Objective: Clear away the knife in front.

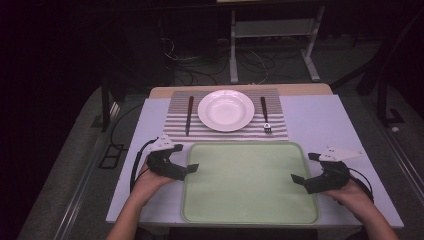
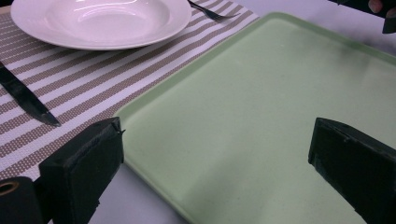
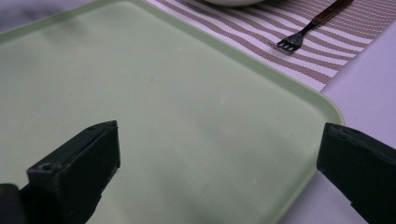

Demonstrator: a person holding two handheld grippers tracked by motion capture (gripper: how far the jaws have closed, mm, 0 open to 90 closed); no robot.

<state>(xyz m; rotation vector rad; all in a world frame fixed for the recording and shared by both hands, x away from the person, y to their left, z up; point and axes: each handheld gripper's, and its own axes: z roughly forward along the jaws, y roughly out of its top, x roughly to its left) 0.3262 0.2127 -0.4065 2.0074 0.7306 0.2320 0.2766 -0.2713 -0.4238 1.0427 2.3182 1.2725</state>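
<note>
Dark floor and trailing cables lay behind the desk (image 1: 320, 120), whose pale top carried a striped placemat (image 1: 177, 127) at its far end and a green tray (image 1: 250, 182) at the near end. On the placemat a white plate (image 1: 226, 110) sat at the centre, with a knife (image 1: 189, 115) at nine o'clock of it and a fork (image 1: 265, 116) at three o'clock. The tray was empty and lay flat, its far rim touching or just overlapping the placemat's near border. The left gripper (image 1: 182, 169) was held at the tray's nine o'clock edge and the right gripper (image 1: 302, 181) at its three o'clock edge, each pointing inward; in both gripper views the fingers (image 2: 84, 168) stood wide apart with nothing between them, hovering over the tray's rim rather than clamped on it. The step in hand was judged to be a two-sided grasp of the tray. For a good hold, each pair of fingers (image 3: 74, 163) would best be lowered so that one finger passes under the raised rim and one above, at matching points on opposite sides, then closed together so the tray stays level. Open room was seen on the desk at both sides of the tray, while the near edge of the desk sat close to the tray's six o'clock rim, so any pull toward the person was judged to need care, and a push toward twelve o'clock would meet the placemat.
</note>
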